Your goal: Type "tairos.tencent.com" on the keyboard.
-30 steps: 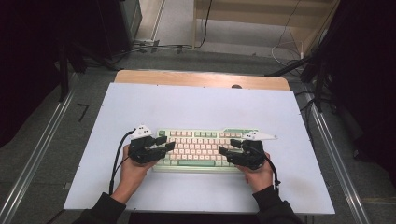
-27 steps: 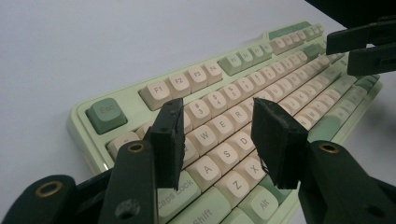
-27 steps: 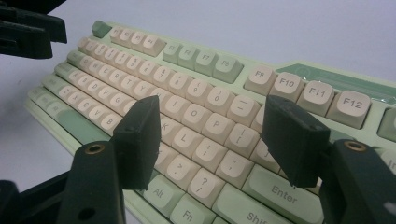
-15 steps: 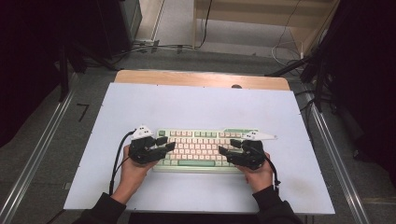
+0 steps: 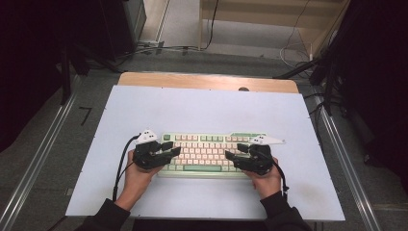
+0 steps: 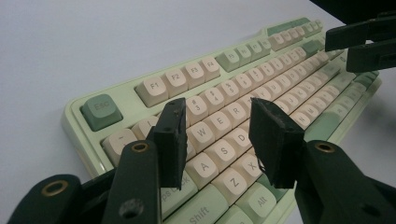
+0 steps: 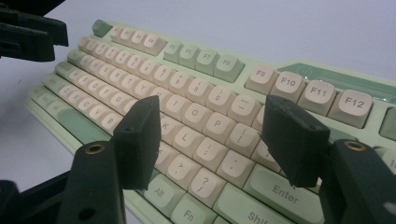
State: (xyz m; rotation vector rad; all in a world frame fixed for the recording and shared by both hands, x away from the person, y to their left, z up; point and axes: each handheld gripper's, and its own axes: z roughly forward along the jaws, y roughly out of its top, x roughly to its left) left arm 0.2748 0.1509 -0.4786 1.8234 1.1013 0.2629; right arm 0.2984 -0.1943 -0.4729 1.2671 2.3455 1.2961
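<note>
A pale green keyboard with cream keys lies on the white mat near its front edge. My left gripper hovers over the keyboard's left end, open. In the left gripper view its jaws straddle the W, S and D keys with nothing between them; they have just been closing a little. My right gripper hovers over the keyboard's right end, open. In the right gripper view its jaws frame the L, P and semicolon keys, gripping nothing. Both point inward, toward each other.
The white mat covers a wooden table, with bare mat behind and beside the keyboard. Metal rails run along both sides. Cables trail from the grippers toward the person. The floor beyond holds wires and dark stands.
</note>
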